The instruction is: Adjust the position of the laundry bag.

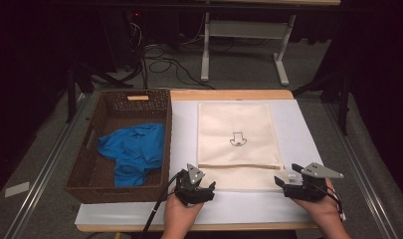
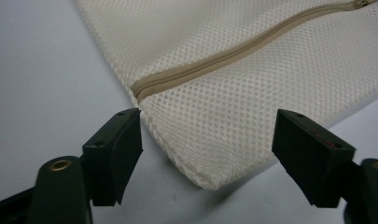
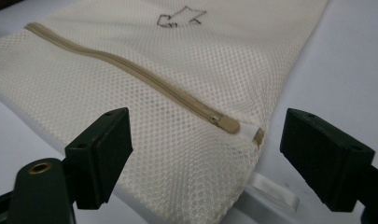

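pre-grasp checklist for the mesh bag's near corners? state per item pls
1. Mesh bag lies flat on the white mat: ok.
2. Left gripper straddles the bag's near left corner, jaws open and apart from the mesh: ok.
3. Right gripper straddles the near right corner beside the zipper pull, jaws open: ok.
4. Zipper closed along its length: ok as far as seen.
5. White loop tab clear of the right jaws: cannot tell, it lies close under the corner.
6. Basket with blue cloth sits apart from the bag: ok.
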